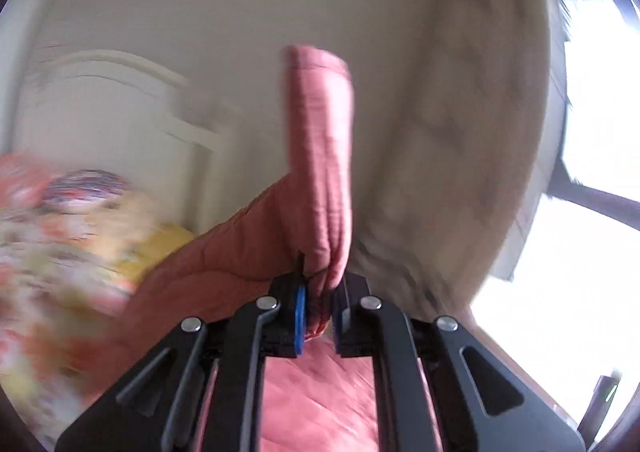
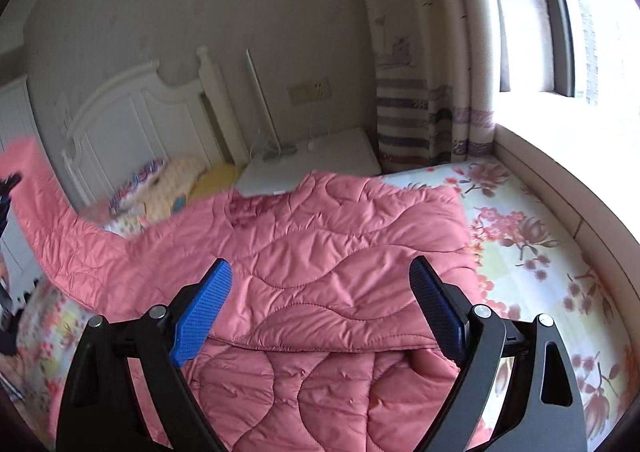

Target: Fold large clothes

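A pink quilted jacket (image 2: 320,252) lies spread on the flowered bed sheet (image 2: 532,252), its upper part folded over the lower. One sleeve (image 2: 60,236) is lifted up toward the left edge of the right wrist view, where a dark gripper tip shows. In the left wrist view my left gripper (image 1: 320,312) is shut on that sleeve's cuff (image 1: 320,139), which sticks up past the blue pads. My right gripper (image 2: 322,292) hovers above the jacket's body, open, with nothing between its fingers.
A white headboard (image 2: 132,119) and pillows (image 2: 172,187) stand at the bed's far end. A white nightstand (image 2: 312,163) sits beside them. Striped curtains (image 2: 432,107) and a bright window (image 2: 592,39) line the right side, with a beige ledge (image 2: 560,179) along the bed.
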Demonstrator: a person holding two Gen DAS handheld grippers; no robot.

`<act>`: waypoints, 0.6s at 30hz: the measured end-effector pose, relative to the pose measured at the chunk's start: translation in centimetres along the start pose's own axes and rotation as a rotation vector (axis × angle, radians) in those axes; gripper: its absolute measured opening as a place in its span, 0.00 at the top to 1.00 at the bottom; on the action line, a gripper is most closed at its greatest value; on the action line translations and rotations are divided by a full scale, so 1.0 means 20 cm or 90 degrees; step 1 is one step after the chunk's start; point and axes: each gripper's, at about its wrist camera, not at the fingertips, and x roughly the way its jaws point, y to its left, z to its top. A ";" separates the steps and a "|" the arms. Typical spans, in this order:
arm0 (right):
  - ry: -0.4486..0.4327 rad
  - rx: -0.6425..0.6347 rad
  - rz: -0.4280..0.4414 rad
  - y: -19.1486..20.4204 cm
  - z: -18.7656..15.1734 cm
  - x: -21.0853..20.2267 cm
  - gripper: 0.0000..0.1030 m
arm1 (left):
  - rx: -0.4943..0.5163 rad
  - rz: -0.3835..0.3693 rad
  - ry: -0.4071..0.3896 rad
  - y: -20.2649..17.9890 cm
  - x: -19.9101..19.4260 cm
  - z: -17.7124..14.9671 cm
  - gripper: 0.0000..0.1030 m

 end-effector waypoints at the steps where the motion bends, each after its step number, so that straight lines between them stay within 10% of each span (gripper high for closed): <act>1: -0.006 0.006 -0.002 -0.01 0.00 -0.03 0.16 | 0.039 -0.009 0.054 -0.14 0.13 -0.11 0.91; 6: -0.037 0.036 -0.034 -0.15 -0.04 -0.19 0.16 | 0.145 0.012 0.330 -0.40 0.61 -0.70 0.85; 8: -0.034 0.039 -0.053 -0.23 -0.05 -0.25 0.16 | 0.169 0.022 0.363 -0.38 0.67 -0.80 0.81; 10: -0.033 0.045 -0.068 -0.30 -0.06 -0.30 0.16 | 0.147 -0.019 0.363 -0.35 0.62 -0.76 0.55; 11: -0.034 0.048 -0.079 -0.34 -0.07 -0.32 0.16 | 0.129 -0.057 0.363 -0.36 0.60 -0.71 0.18; 12: -0.035 0.052 -0.087 -0.37 -0.07 -0.34 0.16 | 0.115 -0.078 0.338 -0.34 0.54 -0.65 0.05; 18: -0.020 0.101 -0.072 -0.44 -0.09 -0.30 0.16 | 0.102 -0.041 0.152 -0.08 0.09 -0.35 0.02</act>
